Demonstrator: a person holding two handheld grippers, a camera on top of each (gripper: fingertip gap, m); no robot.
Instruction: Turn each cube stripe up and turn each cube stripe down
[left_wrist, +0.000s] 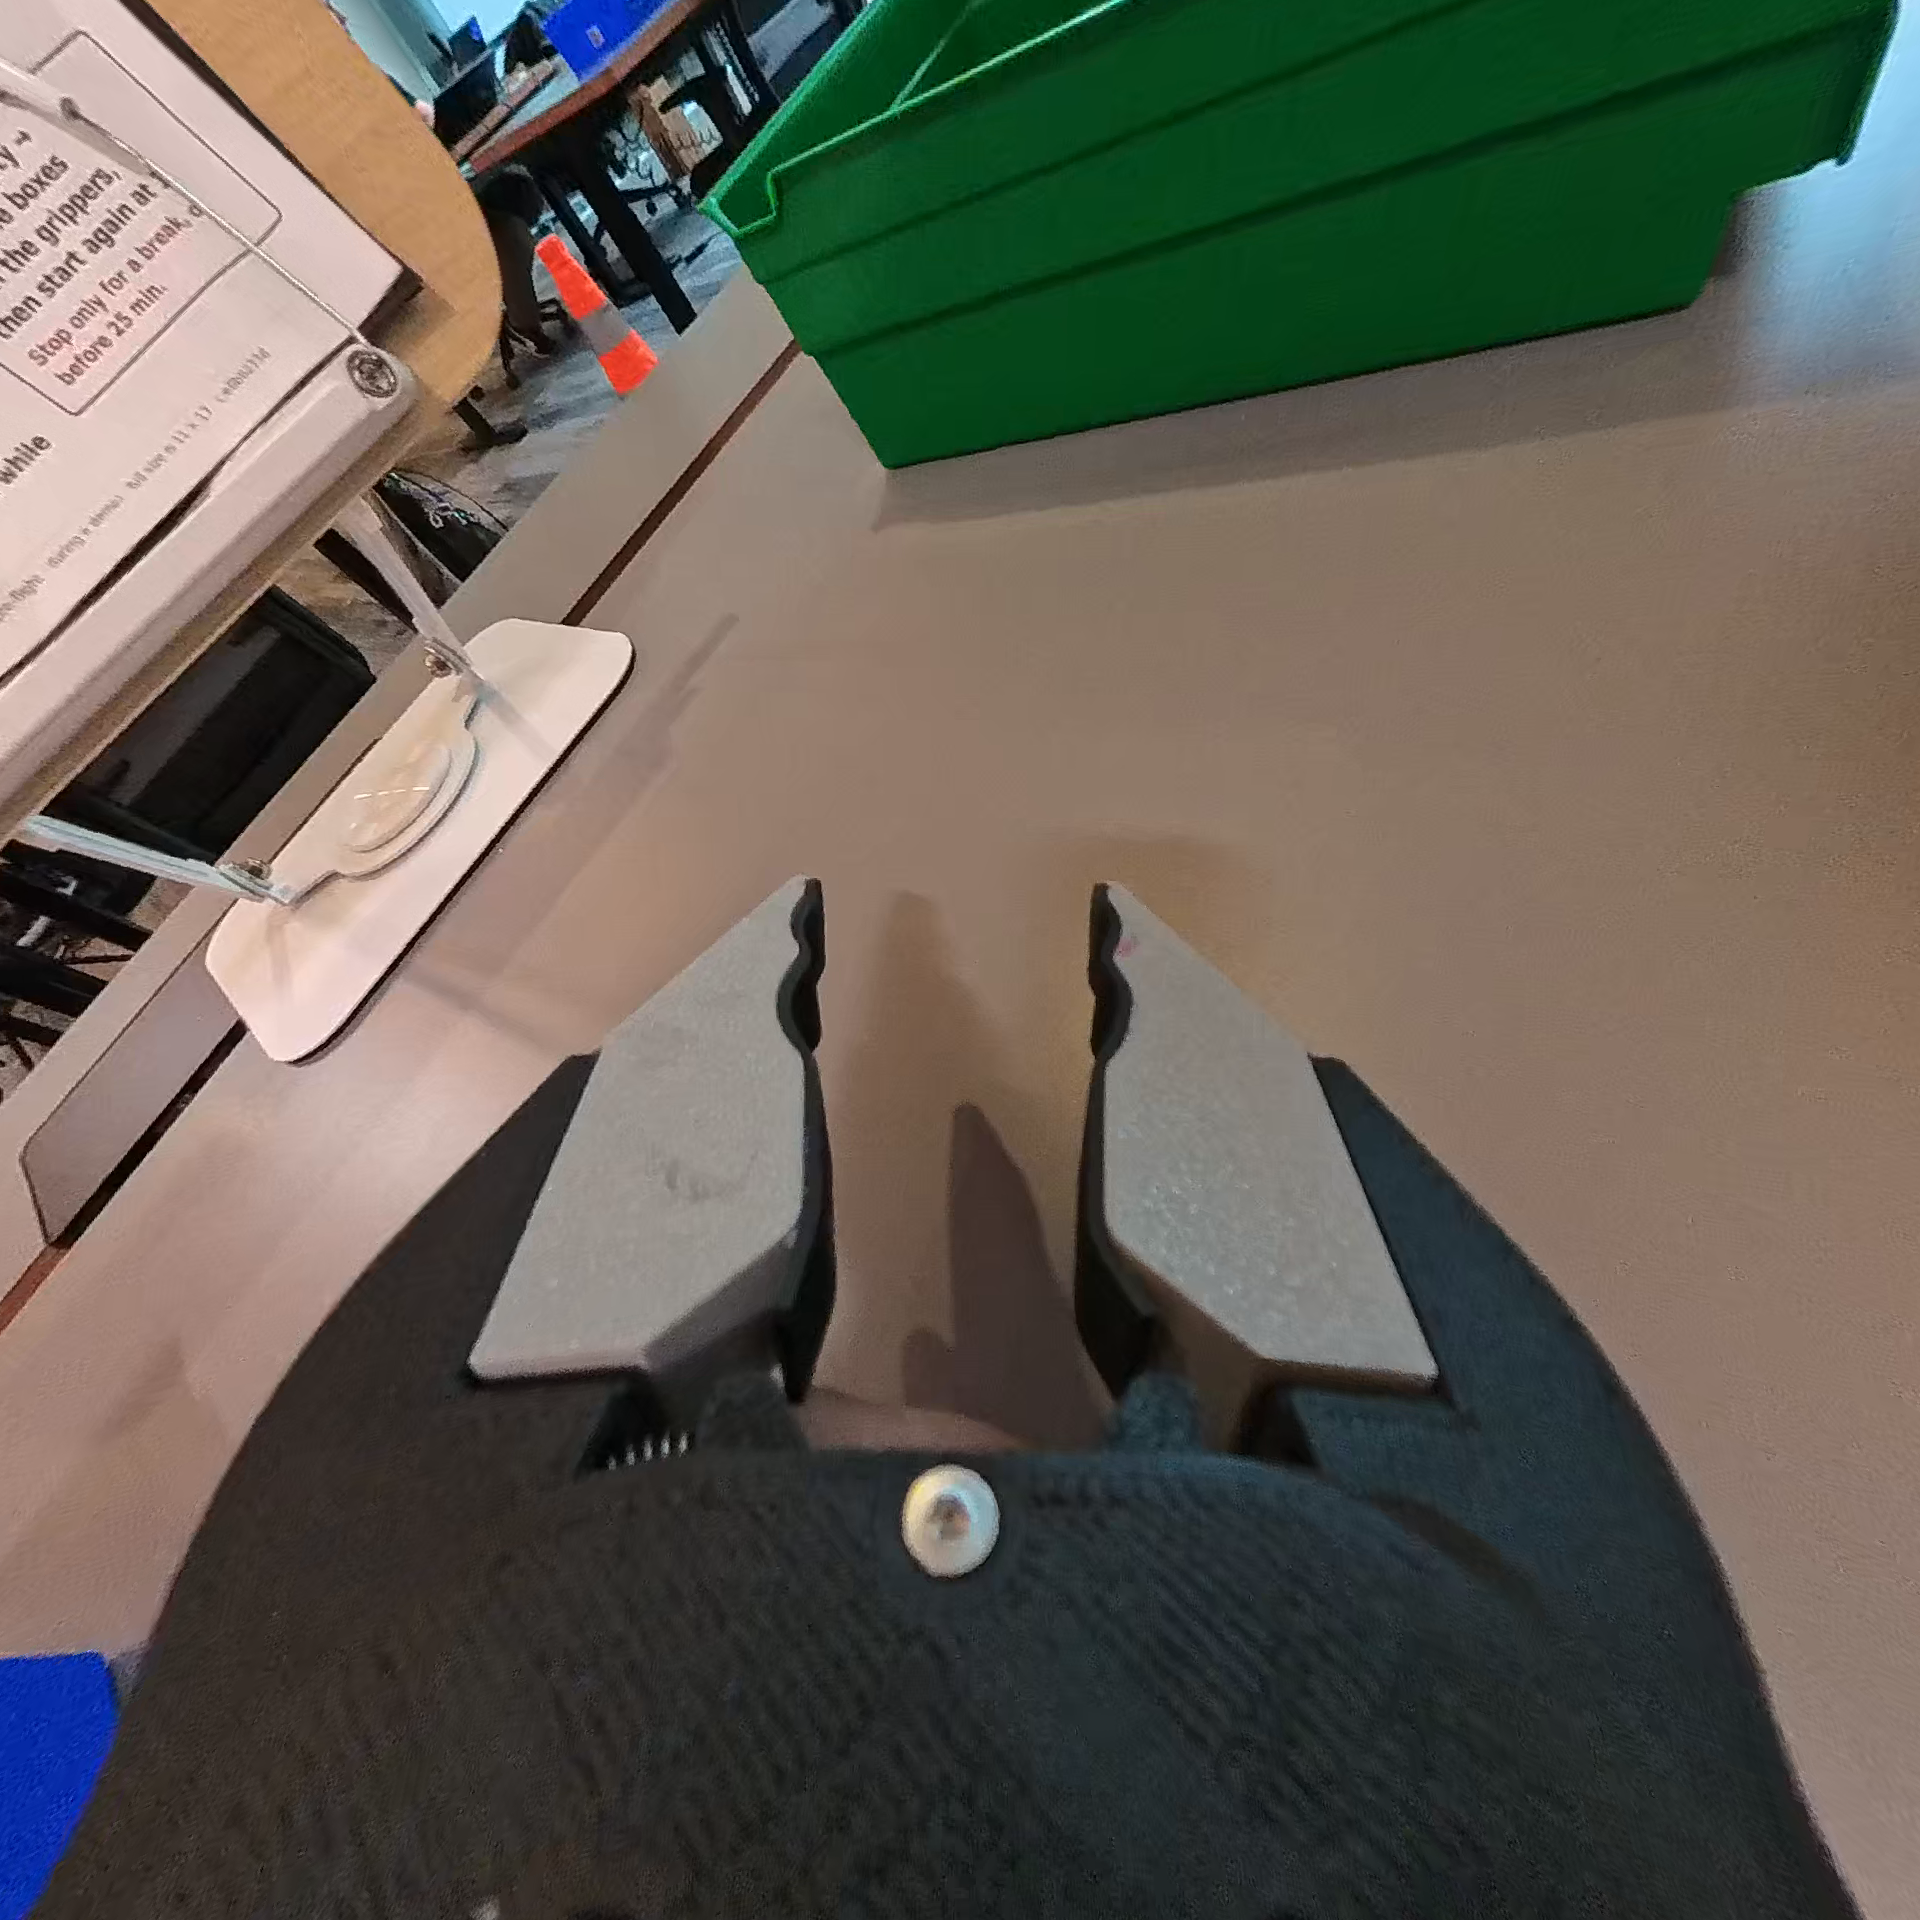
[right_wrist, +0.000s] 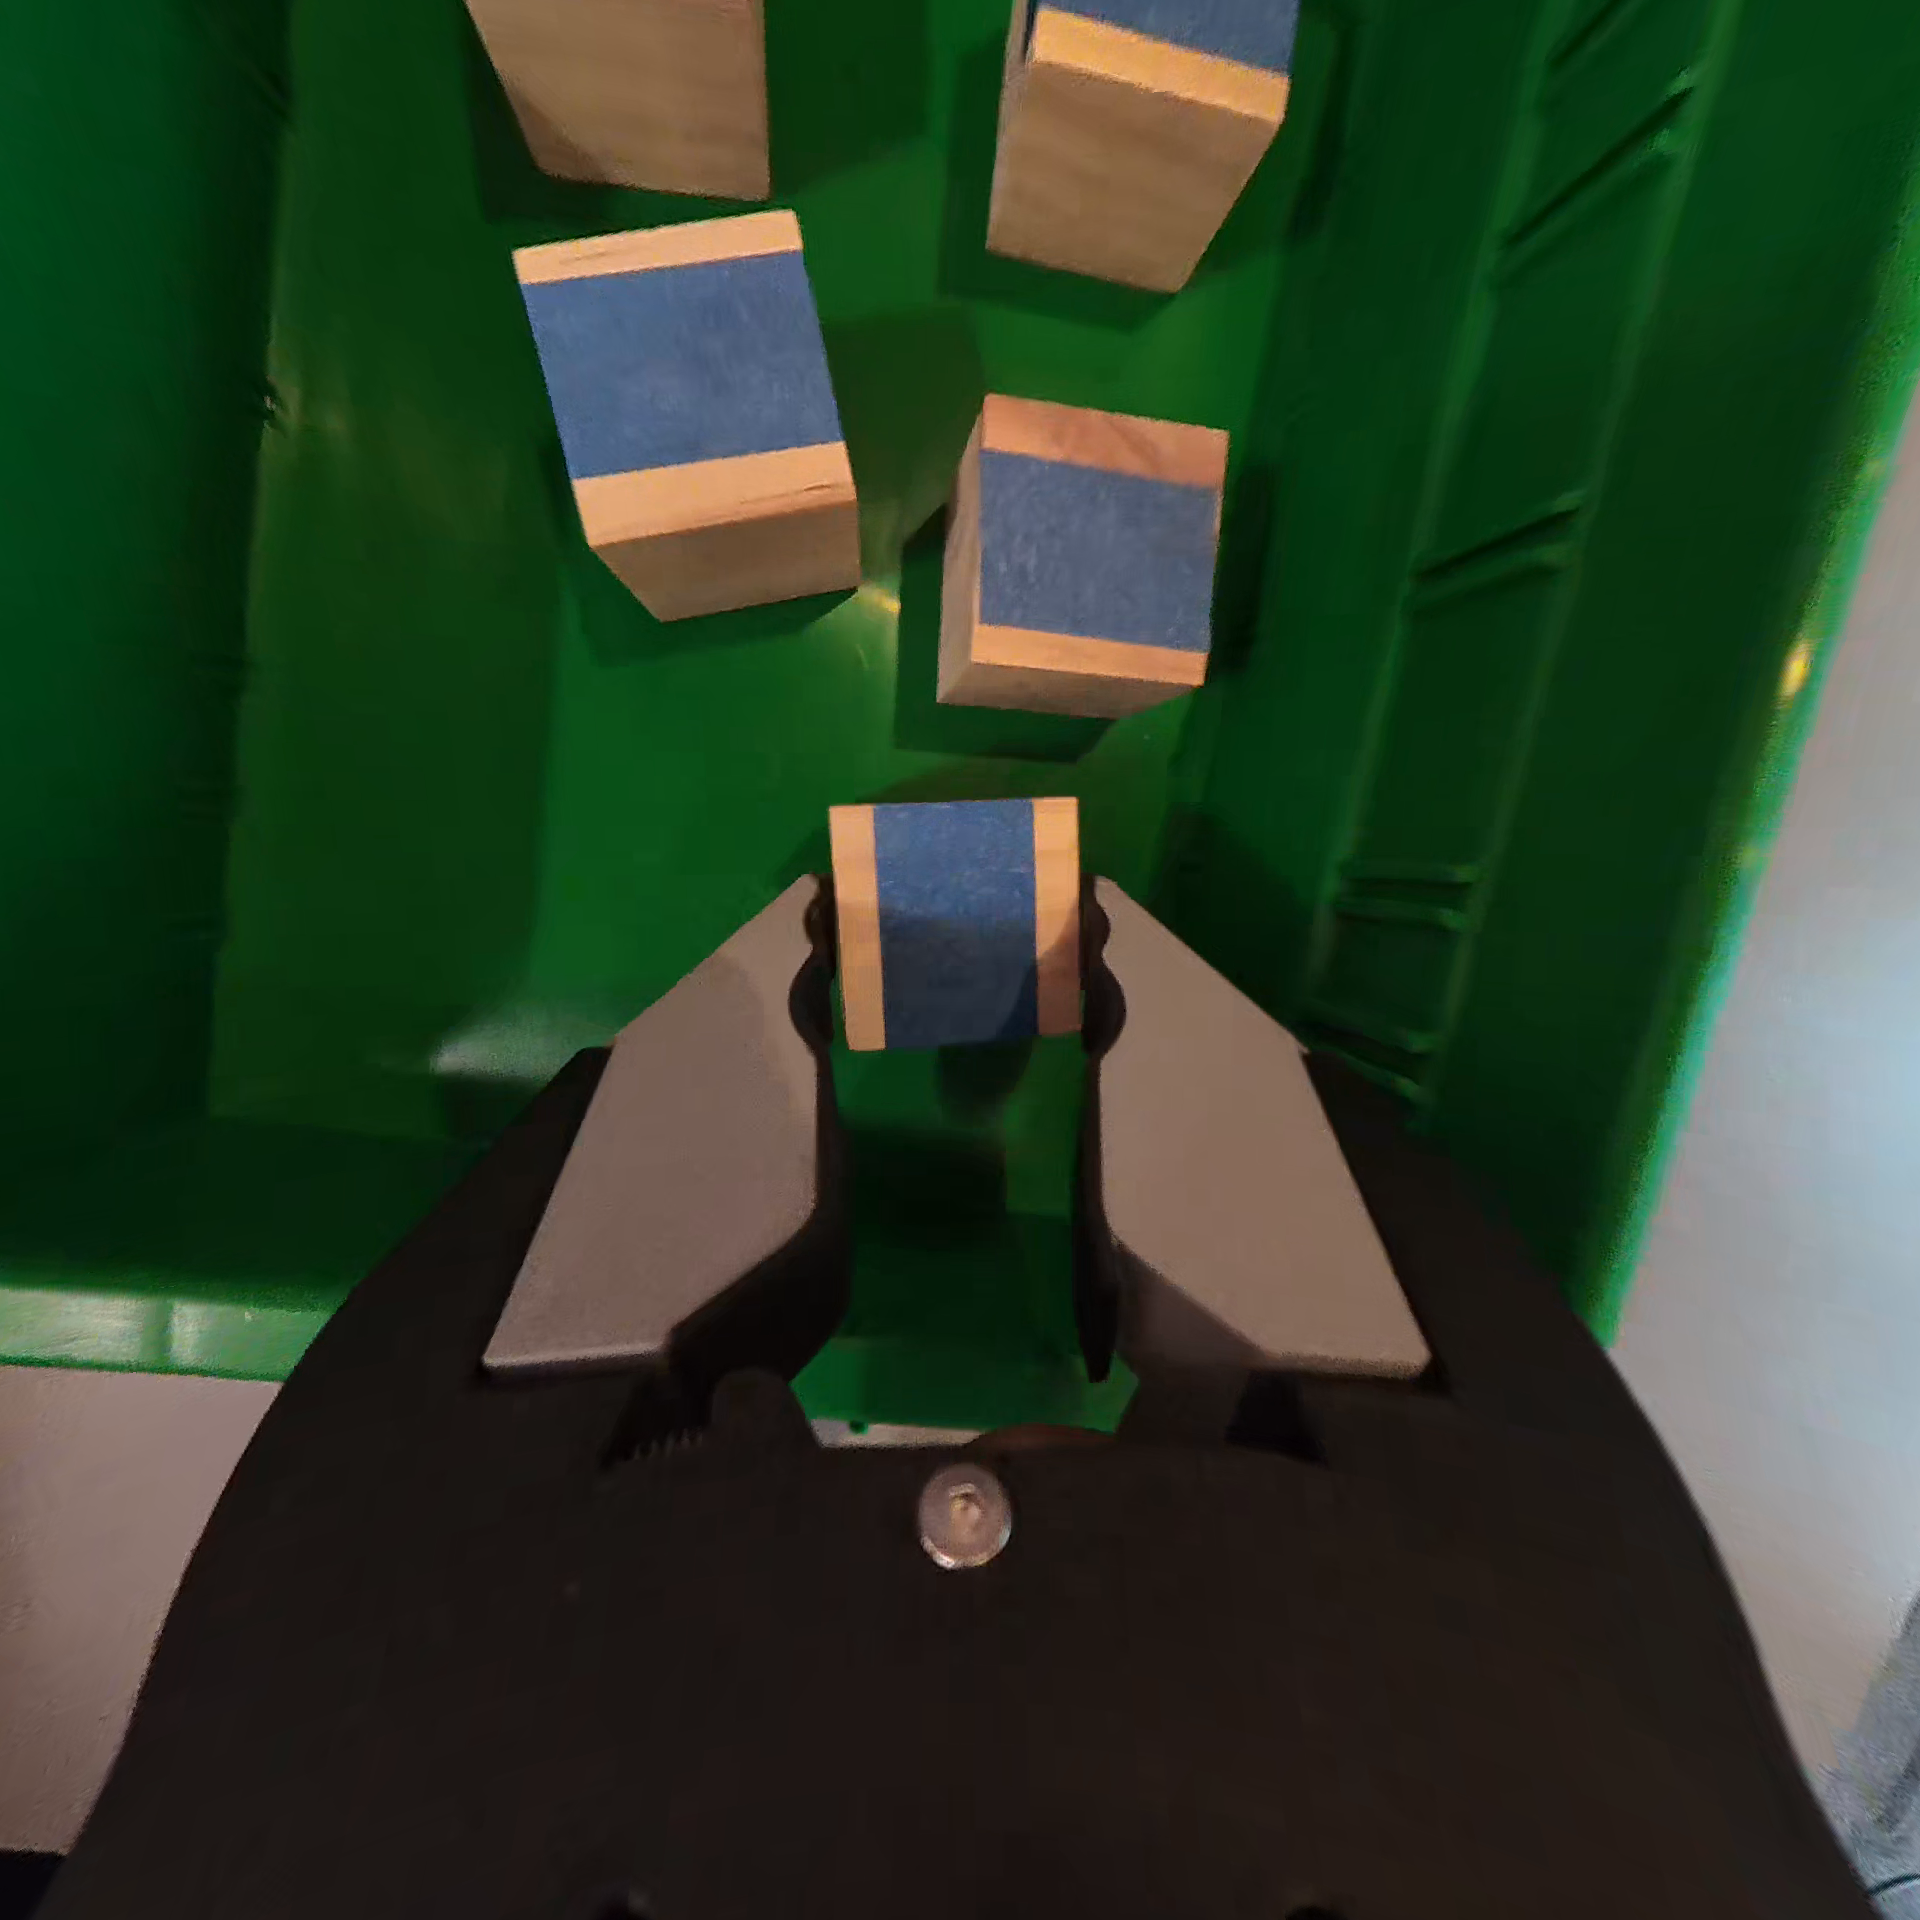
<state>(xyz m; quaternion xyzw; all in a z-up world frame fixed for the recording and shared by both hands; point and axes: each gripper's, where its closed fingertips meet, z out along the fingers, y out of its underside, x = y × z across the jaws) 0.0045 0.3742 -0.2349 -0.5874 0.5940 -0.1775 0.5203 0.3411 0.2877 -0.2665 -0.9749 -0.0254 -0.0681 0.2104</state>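
Observation:
My right gripper (right_wrist: 956, 925) is shut on a wooden cube (right_wrist: 954, 923) with a blue stripe facing the camera, held above the floor of a green bin (right_wrist: 416, 727). Two more cubes lie stripe up ahead of it, one on the left (right_wrist: 686, 405) and one on the right (right_wrist: 1091, 551). Farther back, a plain-faced cube (right_wrist: 644, 94) lies at the left and another cube (right_wrist: 1132, 135) at the right shows blue on its top. My left gripper (left_wrist: 956, 935) is open and empty, low over the tan table (left_wrist: 1351, 779), with the green bin (left_wrist: 1247, 260) ahead of it.
A white sign stand with a flat base (left_wrist: 416, 831) sits at the table's left edge. An orange cone (left_wrist: 597, 312) stands on the floor beyond. The bin's ribbed right wall (right_wrist: 1455, 623) is close to the held cube.

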